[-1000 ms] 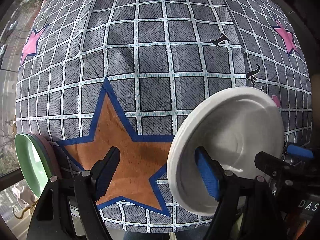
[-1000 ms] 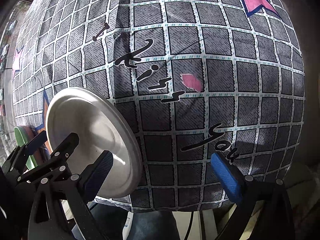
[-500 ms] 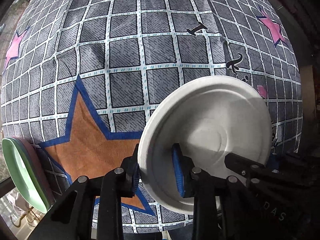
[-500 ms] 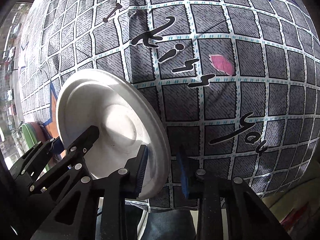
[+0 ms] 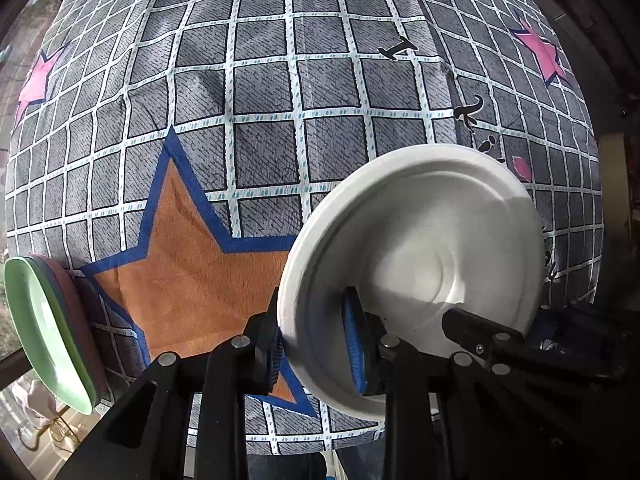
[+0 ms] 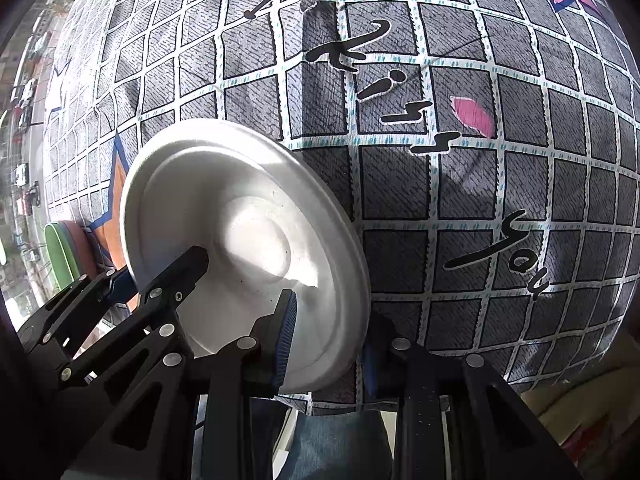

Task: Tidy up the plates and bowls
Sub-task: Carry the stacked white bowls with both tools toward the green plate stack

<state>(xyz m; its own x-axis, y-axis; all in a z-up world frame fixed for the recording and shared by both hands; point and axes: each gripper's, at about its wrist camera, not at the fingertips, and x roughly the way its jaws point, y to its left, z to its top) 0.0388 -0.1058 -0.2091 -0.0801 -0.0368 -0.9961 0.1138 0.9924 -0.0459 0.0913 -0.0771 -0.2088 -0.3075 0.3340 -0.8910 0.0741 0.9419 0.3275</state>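
The checked cloth (image 5: 260, 152) covers the surface. Both my jaws pinch the white plate (image 5: 432, 264) by opposite rims; next, I'd carry it level to the green stack (image 5: 44, 328).

White plate (image 5: 432, 264) tilted on checked cloth; green-topped stack (image 5: 44, 328) apart.

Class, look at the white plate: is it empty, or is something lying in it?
Empty. The white plate shows only its bare moulded rings and centre in both wrist views; nothing lies in it. Both tongs clamp its rim.
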